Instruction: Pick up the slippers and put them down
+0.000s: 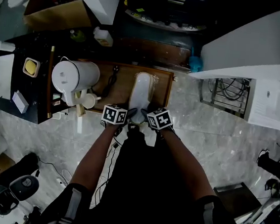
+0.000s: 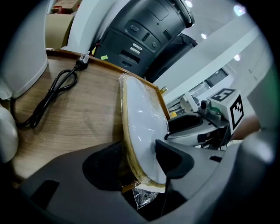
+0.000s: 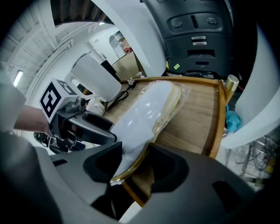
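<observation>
A pair of white slippers (image 1: 141, 92) wrapped in clear plastic lies lengthwise on a wooden tray (image 1: 163, 86), toes pointing away from me. Both grippers hold its near end. My left gripper (image 1: 128, 119) grips it from the left and my right gripper (image 1: 148, 120) from the right. In the left gripper view the slippers (image 2: 142, 122) stand on edge between the jaws of the left gripper (image 2: 140, 164), with the pads against them. The right gripper view shows the slippers (image 3: 148, 109) running out from the right gripper (image 3: 135, 164), whose pads press on the heel end.
A white jug (image 1: 74, 77) and a small cup (image 1: 87, 100) stand on the tray's left side, with a black cable (image 1: 111, 81) beside the slippers. A dark machine (image 2: 144, 30) sits behind the tray. A white slanted panel (image 1: 246, 50) hangs at the right over the marble floor (image 1: 212, 136).
</observation>
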The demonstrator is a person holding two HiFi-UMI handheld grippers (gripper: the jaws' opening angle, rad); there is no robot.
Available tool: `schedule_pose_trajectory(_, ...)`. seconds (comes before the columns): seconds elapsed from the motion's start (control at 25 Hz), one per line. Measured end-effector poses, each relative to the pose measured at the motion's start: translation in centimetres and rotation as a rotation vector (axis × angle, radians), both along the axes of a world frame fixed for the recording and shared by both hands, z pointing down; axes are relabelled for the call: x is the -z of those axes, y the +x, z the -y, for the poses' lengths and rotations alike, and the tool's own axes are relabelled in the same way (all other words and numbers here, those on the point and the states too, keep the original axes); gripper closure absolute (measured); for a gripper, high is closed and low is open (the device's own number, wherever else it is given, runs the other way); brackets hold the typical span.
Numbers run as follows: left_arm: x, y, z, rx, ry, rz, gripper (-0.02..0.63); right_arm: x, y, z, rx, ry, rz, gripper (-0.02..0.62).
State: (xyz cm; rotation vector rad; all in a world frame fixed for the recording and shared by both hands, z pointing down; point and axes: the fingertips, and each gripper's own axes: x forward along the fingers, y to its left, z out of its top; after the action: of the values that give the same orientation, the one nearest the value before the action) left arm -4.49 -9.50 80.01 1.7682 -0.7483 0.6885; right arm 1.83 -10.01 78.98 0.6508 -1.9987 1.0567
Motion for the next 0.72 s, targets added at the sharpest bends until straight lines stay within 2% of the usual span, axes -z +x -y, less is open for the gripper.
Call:
schedule_pose_trajectory(0.16, -0.3, -0.5, 0.1, 0.014, 0.006, 0.033, 0.342, 0.3, 0.0, 0.0, 0.009, 0.003, -0.005, 0.394)
schedule_pose_trajectory(0.28, 0.2, -0.7, 0.2, 0.034, 0.023, 0.022, 0.337, 0.6, 0.3, -0.2, 0.015, 0.002, -0.011, 0.394)
schedule_pose_trajectory(0.48, 2.5, -1.4, 1.4, 0.123, 0.063, -0.019, 0.336, 2.0, 0.7, -0.1, 0.026, 0.033, 0.005, 0.393)
schedule_pose_trajectory(0.72, 4.3, -1.3, 0.9, 0.098, 0.099, -0.040, 0.336, 3.6, 0.4, -0.5, 0.053, 0.095, 0.036, 0.394)
